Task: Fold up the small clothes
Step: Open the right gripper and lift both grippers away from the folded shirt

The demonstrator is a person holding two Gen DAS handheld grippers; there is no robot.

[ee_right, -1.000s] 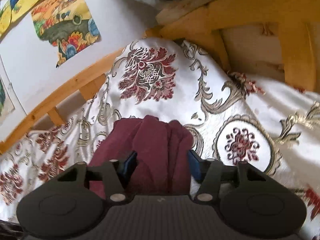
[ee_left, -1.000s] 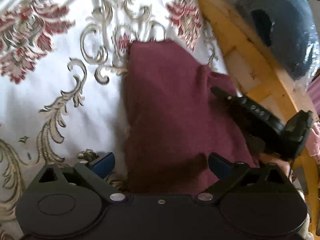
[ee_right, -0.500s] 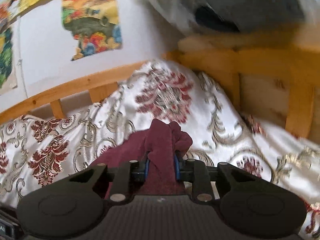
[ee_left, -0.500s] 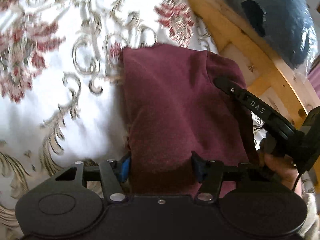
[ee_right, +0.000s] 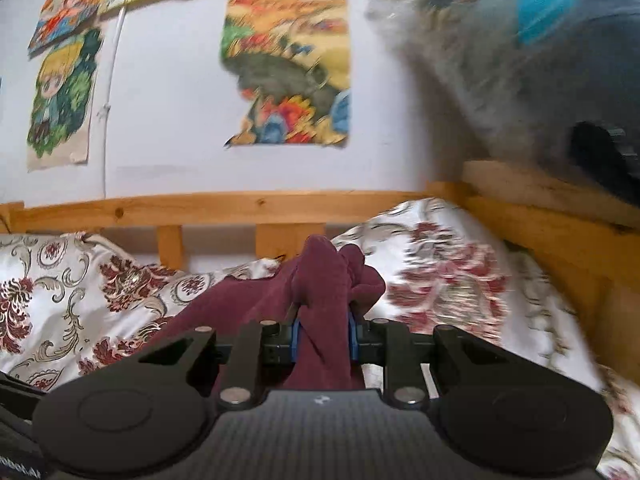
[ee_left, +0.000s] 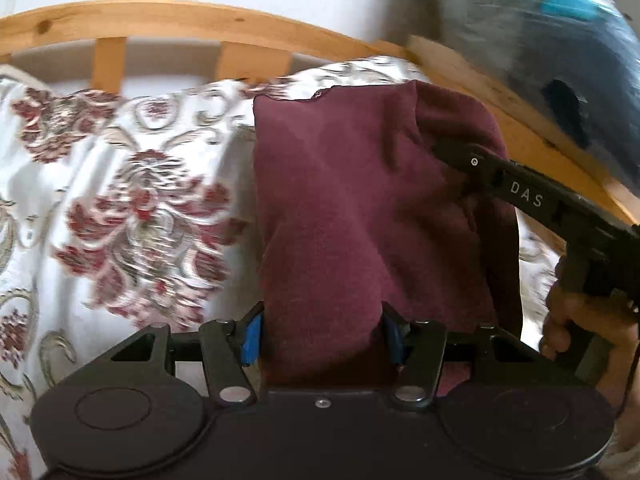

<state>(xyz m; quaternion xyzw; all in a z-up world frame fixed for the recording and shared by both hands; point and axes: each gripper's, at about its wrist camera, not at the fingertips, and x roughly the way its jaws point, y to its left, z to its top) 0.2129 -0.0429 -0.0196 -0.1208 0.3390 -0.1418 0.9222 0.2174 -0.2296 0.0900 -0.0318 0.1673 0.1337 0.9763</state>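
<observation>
A dark maroon garment [ee_left: 352, 208] hangs lifted above the floral bedspread [ee_left: 120, 208]. My left gripper [ee_left: 322, 338] is shut on its near edge, the cloth bunched between the blue pads. In the left wrist view the right gripper [ee_left: 444, 152] reaches in from the right and grips the garment's far right corner, held by a hand [ee_left: 576, 320]. The right wrist view shows my right gripper [ee_right: 322, 338] shut on a gathered fold of the maroon garment [ee_right: 320, 276], which trails down to the left onto the bedspread [ee_right: 80, 304].
A wooden bed rail [ee_right: 200, 208] with slats runs behind the bedspread, and a wooden side board [ee_right: 560, 232] stands at the right. A grey and blue bundle in plastic [ee_left: 552, 40] rests on that side. Colourful posters [ee_right: 288, 68] hang on the white wall.
Both grippers closed onto the maroon garment and lifted it off the bedspread. Both views tilted up, bringing the bed rail and wall into sight.
</observation>
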